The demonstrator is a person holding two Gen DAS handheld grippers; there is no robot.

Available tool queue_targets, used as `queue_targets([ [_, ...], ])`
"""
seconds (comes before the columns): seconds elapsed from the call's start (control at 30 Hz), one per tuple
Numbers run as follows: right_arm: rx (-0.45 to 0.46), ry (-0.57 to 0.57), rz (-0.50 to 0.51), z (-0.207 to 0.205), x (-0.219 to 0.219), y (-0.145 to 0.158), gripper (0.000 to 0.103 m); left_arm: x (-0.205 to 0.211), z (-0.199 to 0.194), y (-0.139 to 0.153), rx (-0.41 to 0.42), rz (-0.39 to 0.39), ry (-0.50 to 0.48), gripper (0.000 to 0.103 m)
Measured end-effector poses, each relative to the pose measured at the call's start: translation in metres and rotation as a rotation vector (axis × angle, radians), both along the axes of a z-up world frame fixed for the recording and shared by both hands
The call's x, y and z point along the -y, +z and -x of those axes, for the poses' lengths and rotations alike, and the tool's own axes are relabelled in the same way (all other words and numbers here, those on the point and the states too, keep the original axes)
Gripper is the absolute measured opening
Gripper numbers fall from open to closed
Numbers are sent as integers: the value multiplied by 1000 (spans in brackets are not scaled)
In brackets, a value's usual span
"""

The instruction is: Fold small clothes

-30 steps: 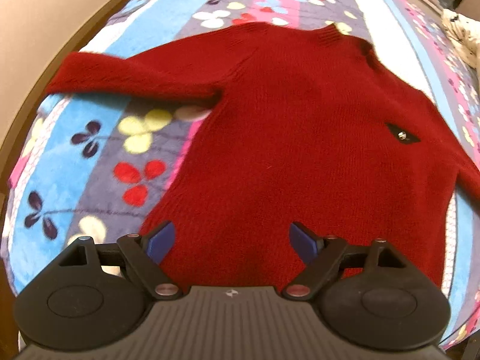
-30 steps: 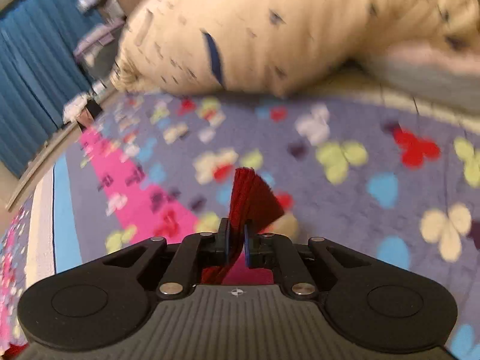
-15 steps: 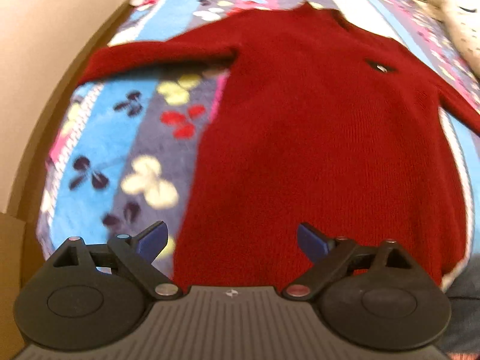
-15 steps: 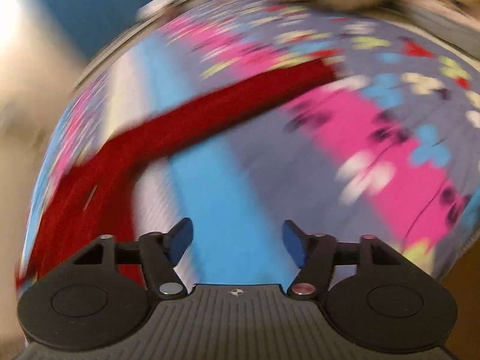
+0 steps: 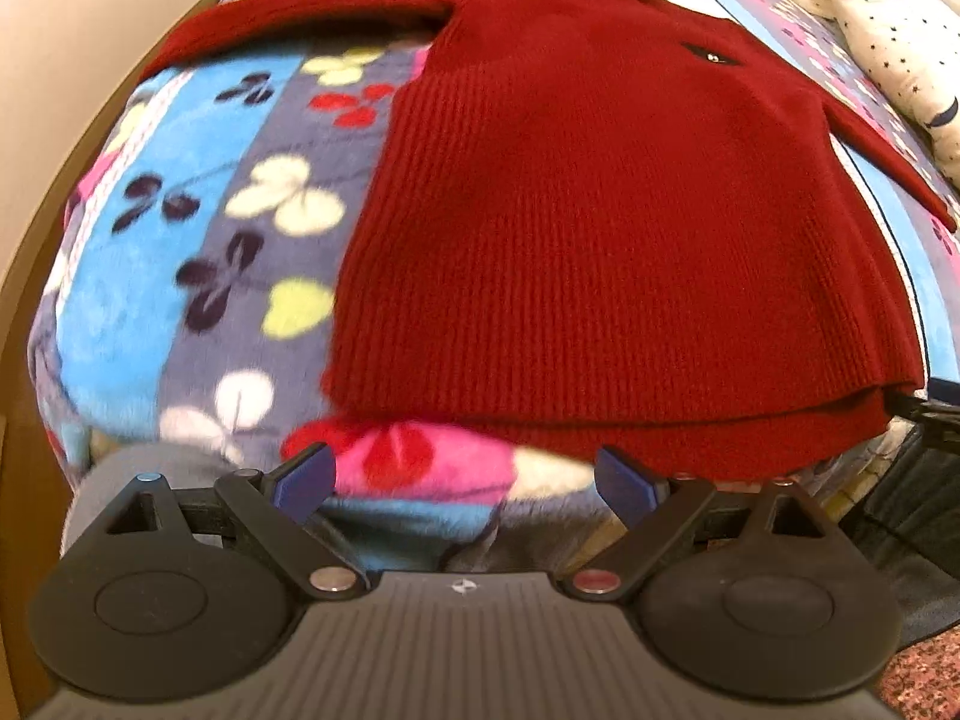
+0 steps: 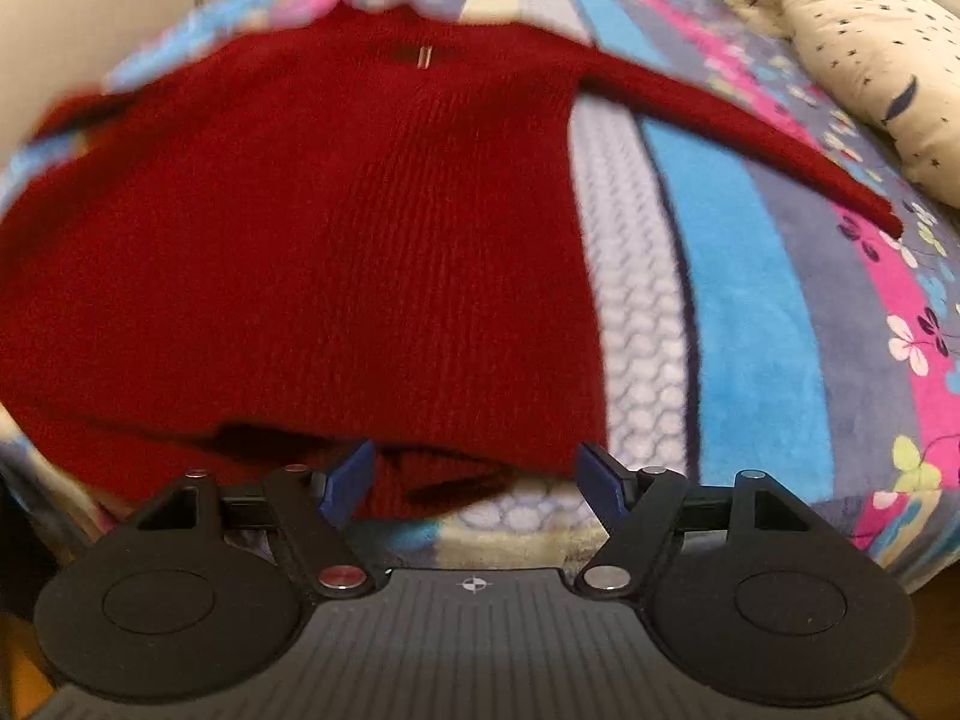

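A dark red knitted sweater (image 5: 600, 192) lies flat, front up, on a colourful flowered blanket (image 5: 198, 222), both sleeves spread outward. Its hem hangs slightly over the near bed edge. It also shows in the right wrist view (image 6: 336, 252), with its right sleeve (image 6: 750, 138) stretched toward a pillow. My left gripper (image 5: 465, 483) is open and empty just below the hem's left part. My right gripper (image 6: 477, 480) is open and empty at the hem's right corner.
A cream pillow with dark stars (image 6: 864, 54) lies at the bed's right side, also seen in the left wrist view (image 5: 888, 30). A beige wall (image 5: 78, 36) and wooden bed frame (image 5: 24, 480) run along the left. The bed edge drops off below the grippers.
My right gripper let go of the red sleeve, opened, and swung round to the hem. My left gripper drew back from over the sweater to below the hem.
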State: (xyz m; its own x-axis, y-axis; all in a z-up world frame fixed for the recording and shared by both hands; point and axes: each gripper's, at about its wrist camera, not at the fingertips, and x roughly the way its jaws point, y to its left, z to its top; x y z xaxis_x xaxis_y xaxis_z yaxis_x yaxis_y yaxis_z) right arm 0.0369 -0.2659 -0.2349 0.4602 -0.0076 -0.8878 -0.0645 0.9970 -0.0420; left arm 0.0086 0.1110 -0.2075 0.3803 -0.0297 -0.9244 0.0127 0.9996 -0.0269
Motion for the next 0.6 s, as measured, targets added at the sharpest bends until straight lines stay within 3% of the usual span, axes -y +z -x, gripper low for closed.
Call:
queue_targets([
  [0.1,21,-141,37,-19,7,0,75,-5,4,-7,2,-11,3,96],
  [0.17,59,-233,-41,-30,21,15,75,-9,3,-11,-1,-15,21,96],
  [0.37,149,-281,-205,-49,44,55,76,-26,-15,-23,-8,-25,86,96],
  [0.5,127,-343,-335,-70,64,66,77,-31,-32,-26,-19,4,107,96],
  [0.6,146,-389,-363,-89,73,70,77,-26,-43,-25,11,-37,92,96],
])
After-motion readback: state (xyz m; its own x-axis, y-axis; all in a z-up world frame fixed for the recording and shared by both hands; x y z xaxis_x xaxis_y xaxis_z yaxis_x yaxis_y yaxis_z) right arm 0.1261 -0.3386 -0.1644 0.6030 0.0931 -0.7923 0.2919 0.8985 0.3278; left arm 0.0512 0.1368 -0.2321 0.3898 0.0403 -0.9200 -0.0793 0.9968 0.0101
